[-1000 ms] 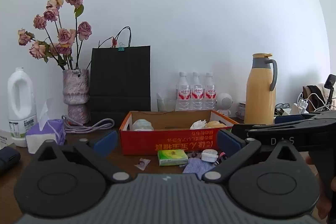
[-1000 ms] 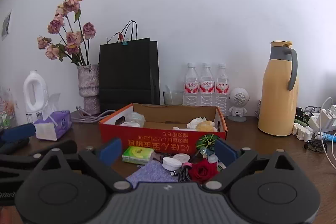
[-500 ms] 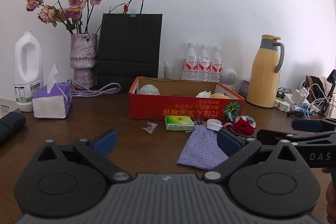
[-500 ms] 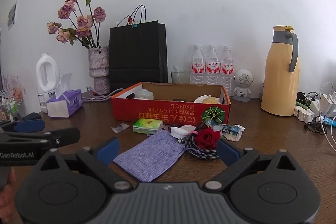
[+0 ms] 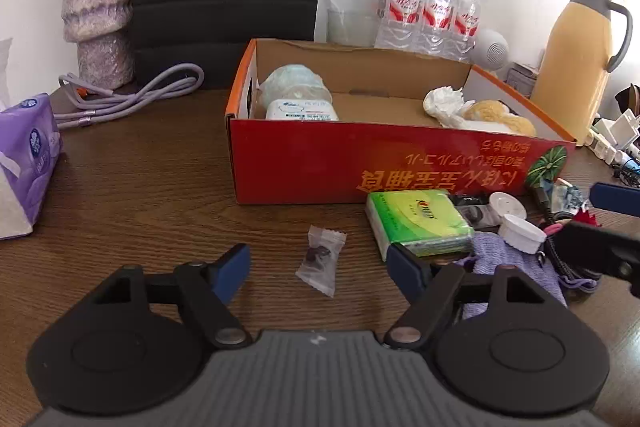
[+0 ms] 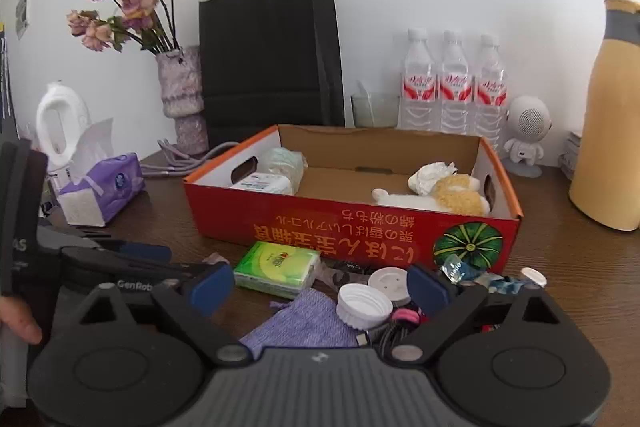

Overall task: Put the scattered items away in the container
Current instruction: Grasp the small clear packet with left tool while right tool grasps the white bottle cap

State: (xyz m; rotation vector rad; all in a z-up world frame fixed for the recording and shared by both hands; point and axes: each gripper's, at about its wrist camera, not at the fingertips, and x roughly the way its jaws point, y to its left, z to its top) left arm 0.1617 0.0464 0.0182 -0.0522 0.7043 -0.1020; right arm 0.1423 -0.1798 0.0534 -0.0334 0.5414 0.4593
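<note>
Both tongs nearer the clutter, jaws narrowing yet empty: left tongs [image 5: 318, 265] astride wrapped candy [image 5: 321, 259], right tongs [image 6: 320, 285] hiding pouch [image 6: 304, 323].

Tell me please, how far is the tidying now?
Partly done. The red box already holds a wipes pack, crumpled tissue and a plush toy. Both claws, left and right, are open and empty. The green tissue pack, candy wrapper, purple pouch and white cap remain outside.
</note>
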